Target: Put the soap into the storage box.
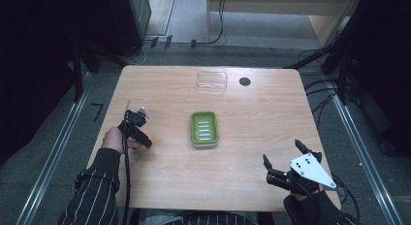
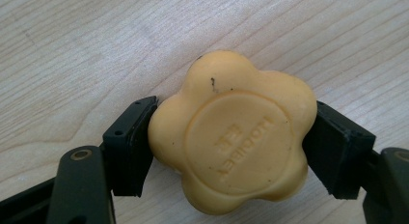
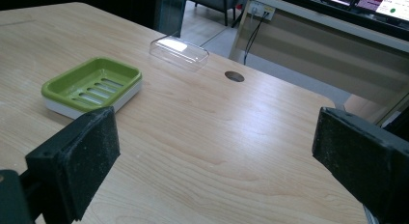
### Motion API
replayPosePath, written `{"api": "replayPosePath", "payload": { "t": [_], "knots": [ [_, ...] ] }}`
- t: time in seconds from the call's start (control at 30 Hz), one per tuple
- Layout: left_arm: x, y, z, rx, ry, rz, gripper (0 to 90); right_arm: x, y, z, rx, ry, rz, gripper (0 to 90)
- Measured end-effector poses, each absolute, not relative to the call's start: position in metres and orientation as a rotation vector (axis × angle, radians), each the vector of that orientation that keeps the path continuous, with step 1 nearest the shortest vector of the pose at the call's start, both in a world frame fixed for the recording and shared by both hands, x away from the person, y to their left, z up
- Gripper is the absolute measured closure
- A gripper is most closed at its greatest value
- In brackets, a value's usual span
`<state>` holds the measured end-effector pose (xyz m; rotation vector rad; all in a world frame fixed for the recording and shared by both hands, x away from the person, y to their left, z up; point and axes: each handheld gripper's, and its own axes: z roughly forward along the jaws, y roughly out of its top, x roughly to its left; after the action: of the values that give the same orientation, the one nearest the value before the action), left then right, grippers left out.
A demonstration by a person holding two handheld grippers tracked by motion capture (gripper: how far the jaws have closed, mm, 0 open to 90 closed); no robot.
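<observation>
We've got the soap point(image 2: 231, 137) pinched between the jaws of the left gripper point(image 1: 137, 130), over at the left side of the high view, low against the table point(image 1: 252, 152). The right gripper point(image 1: 286, 162) sits wide open and empty at the lower right. The green soap dish point(image 1: 204, 129) is dead centre, with its clear lid point(image 1: 212, 81) off near the top edge. Our worry: the soap is lobed and probably slick, and the pads only catch two bumps, so a twist could squirt it out before the dish.
</observation>
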<state>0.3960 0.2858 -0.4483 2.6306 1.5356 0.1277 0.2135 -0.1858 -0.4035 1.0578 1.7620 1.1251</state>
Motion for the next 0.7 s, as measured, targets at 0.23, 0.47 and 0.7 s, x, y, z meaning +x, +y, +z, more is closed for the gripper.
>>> {"api": "replayPosePath", "payload": {
  "t": [0.23, 0.47, 0.7],
  "knots": [
    [0.3956, 0.2848, -0.448, 2.643, 1.528, 0.136, 27.2, 0.2134, -0.1862, -0.4035, 1.061, 1.758, 1.129, 3.2],
    [0.3953, 0.2845, -0.4469, 2.652, 1.523, 0.132, 27.4, 0.2137, -0.1858, -0.4035, 1.06, 1.759, 1.127, 3.2],
    [0.3957, 0.2854, -0.4478, 2.635, 1.526, 0.128, 27.4, 0.2138, -0.1857, -0.4034, 1.053, 1.761, 1.126, 3.2]
  ]
}}
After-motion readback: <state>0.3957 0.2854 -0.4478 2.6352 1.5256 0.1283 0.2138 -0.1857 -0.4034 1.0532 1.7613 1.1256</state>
